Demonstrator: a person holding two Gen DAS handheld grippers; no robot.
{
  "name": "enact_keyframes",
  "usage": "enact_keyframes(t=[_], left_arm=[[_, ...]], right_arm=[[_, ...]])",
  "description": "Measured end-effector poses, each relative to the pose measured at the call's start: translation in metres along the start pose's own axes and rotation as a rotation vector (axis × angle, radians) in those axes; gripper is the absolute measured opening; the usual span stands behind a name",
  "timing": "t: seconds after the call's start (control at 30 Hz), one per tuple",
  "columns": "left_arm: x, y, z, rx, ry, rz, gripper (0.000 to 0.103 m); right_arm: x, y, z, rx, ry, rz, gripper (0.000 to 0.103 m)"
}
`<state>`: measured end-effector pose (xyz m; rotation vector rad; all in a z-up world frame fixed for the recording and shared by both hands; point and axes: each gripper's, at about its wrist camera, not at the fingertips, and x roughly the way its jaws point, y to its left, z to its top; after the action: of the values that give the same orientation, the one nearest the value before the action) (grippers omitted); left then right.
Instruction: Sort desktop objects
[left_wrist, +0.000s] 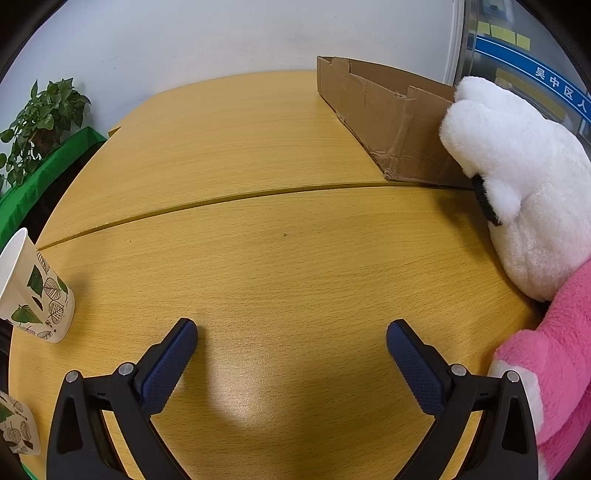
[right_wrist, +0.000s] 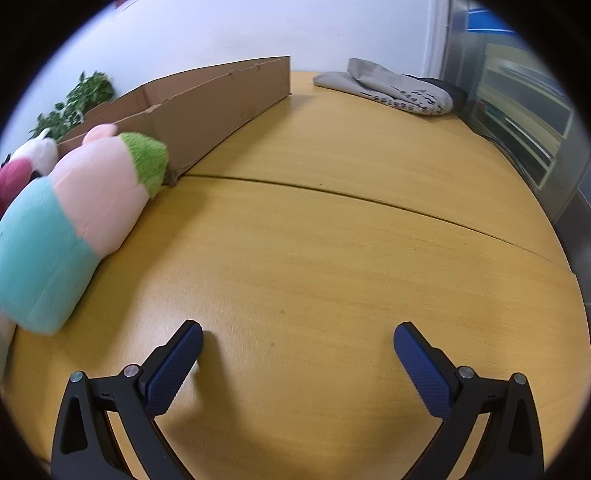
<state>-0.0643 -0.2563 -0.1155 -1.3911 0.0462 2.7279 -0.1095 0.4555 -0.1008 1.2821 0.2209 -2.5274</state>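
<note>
Item one: my left gripper (left_wrist: 291, 332) is hovering low over the wooden table (left_wrist: 258, 258), its jaws spread wide and gripping nothing. Item two: my right gripper (right_wrist: 298, 336) is doing likewise over the same table (right_wrist: 332, 240), fingers splayed and bare.

Item three: a leaf-printed paper cup (left_wrist: 35, 291) is standing upright at the near left, well apart from my left fingers; a second cup of that pattern (left_wrist: 16, 428) is peeking in at the lower left edge.

Item four: a white-and-pink plush toy (left_wrist: 517, 184) is lying at the right, its white head touching the cardboard box (left_wrist: 388, 118) at the far right.

Item five: a teal, pink and green plush toy (right_wrist: 74, 221) is lying to the left of my right gripper, its green end reaching the near corner of the box (right_wrist: 207, 110) (contact unclear).

Item six: a grey folded cloth (right_wrist: 391, 88) is sitting at the far edge, right of the box.

Item seven: a potted plant (left_wrist: 40, 122) is standing off the table's far left.
</note>
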Motion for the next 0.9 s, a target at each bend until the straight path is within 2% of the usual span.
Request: enact_keyframes(t=[0.27,0.43,0.5,0.63,0.8,0.9], left_arm=[[0.000,0.000,0.000,0.000,0.000,0.000,0.103],[0.000,0.000,0.000,0.000,0.000,0.000,0.103],[0.001,0.001,0.000,0.000,0.000,0.000,0.103],[0.003,0.001,0.002,-0.003,0.000,0.001,0.103],[0.004,0.001,0.002,-0.024,0.000,0.017,0.103],[-0.003,-0.004,-0.007,-0.048,0.002,0.032,0.103]], right_arm=[[-0.013,-0.004,-0.019,0.016,0.006,-0.008,0.103],[-0.033,0.000,-0.044,0.029,0.018,-0.005,0.103],[-0.052,0.008,-0.056,0.041,-0.008,0.016,0.103],[-0.111,0.038,-0.073,0.057,-0.192,0.008,0.103],[-0.173,0.096,-0.084,0.080,-0.354,0.093,0.103],[-0.199,0.128,-0.091,0.095,-0.431,0.203,0.103]])
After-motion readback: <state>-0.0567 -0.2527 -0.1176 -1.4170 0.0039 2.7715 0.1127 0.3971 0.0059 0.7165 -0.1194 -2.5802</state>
